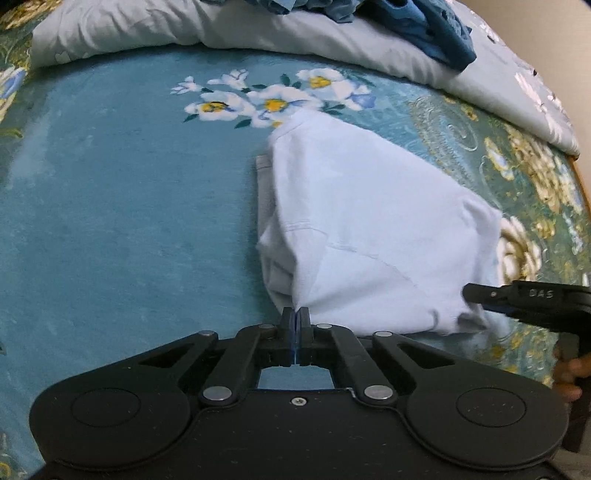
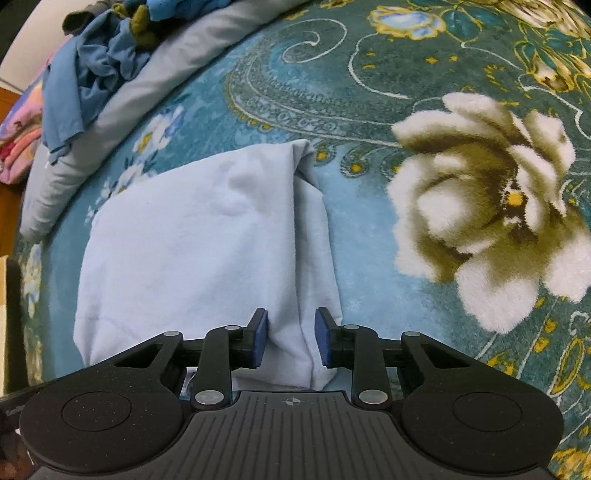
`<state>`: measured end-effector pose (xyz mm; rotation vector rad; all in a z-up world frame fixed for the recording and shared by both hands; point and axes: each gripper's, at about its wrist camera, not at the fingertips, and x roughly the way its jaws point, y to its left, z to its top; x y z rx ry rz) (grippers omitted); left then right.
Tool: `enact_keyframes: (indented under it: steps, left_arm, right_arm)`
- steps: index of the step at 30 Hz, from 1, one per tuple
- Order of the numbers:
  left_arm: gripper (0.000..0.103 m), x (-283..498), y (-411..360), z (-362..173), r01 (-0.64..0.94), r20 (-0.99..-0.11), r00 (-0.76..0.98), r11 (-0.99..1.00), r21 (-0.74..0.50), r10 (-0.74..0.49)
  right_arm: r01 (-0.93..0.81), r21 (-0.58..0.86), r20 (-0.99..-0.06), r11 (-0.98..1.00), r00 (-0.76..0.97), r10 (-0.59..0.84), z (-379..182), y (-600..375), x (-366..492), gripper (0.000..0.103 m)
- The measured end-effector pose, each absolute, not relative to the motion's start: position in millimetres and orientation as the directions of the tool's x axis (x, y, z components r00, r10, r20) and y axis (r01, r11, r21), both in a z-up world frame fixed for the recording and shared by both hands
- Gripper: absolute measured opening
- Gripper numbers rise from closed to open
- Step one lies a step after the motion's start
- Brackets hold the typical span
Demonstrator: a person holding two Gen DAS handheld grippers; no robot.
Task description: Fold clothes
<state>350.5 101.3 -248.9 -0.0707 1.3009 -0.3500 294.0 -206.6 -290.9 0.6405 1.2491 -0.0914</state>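
Observation:
A pale blue garment [image 1: 362,225] lies partly folded on the teal flowered bedspread [image 1: 122,206]. My left gripper [image 1: 294,314] is shut, its tips at the garment's near left corner; whether cloth is pinched between them does not show. In the right wrist view the same garment [image 2: 192,251] lies ahead. My right gripper [image 2: 290,332] is open, its blue pads on either side of the garment's near right folded edge. The right gripper also shows at the right edge of the left wrist view [image 1: 476,293], touching the garment's near right corner.
A grey-white pillow [image 1: 155,29] lies along the far side of the bed, with a heap of blue clothes [image 1: 424,26] on it, also in the right wrist view [image 2: 96,62]. A pink folded cloth [image 2: 18,140] sits at far left. The bed's edge [image 1: 580,173] curves at right.

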Motion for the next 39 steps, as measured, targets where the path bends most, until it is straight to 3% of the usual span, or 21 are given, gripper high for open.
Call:
enact_keyframes:
  steps: [3, 11, 13, 15, 18, 21, 26, 37, 39]
  left_arm:
    - [0.0, 351, 109, -260, 0.197, -0.952, 0.217, 0.965, -0.174, -0.216]
    - [0.002, 367, 151, -247, 0.079, -0.9, 0.252, 0.935, -0.347, -0.355]
    - [0.011, 376, 151, -242, 0.082, -0.879, 0.268, 0.918, -0.387, -0.395]
    - [0.042, 387, 146, -240, 0.102, -0.862, 0.271, 0.904, -0.416, -0.428]
    - [0.059, 403, 135, -244, 0.132, -0.842, 0.263, 0.882, -0.453, -0.472]
    - [0.072, 418, 123, -257, 0.163, -0.838, 0.237, 0.871, -0.464, -0.491]
    - [0.072, 431, 112, -287, 0.168, -0.851, 0.139, 0.859, -0.484, -0.507]
    - [0.067, 433, 115, -299, 0.11, -0.776, 0.105, 0.783, -0.612, -0.622]
    - [0.066, 433, 112, -300, 0.113, -0.774, 0.1, 0.78, -0.615, -0.625]
  right_arm:
    - [0.404, 0.401, -0.901, 0.822, 0.335, 0.275, -291, -207, 294, 0.024]
    - [0.4, 0.429, -0.885, 0.81, 0.365, 0.288, -277, -213, 292, 0.026]
    - [0.391, 0.435, -0.878, 0.811, 0.384, 0.286, -271, -216, 289, 0.027]
    - [0.396, 0.429, -0.877, 0.812, 0.398, 0.269, -269, -221, 290, 0.037]
    - [0.42, 0.436, -0.871, 0.796, 0.418, 0.257, -271, -229, 291, 0.054]
    - [0.416, 0.481, -0.85, 0.772, 0.436, 0.296, -279, -232, 297, 0.063]
    - [0.413, 0.457, -0.863, 0.788, 0.419, 0.282, -292, -226, 306, 0.064]
    - [0.39, 0.552, -0.814, 0.737, 0.446, 0.373, -304, -217, 317, 0.066]
    - [0.401, 0.572, -0.803, 0.715, 0.45, 0.391, -306, -221, 317, 0.056]
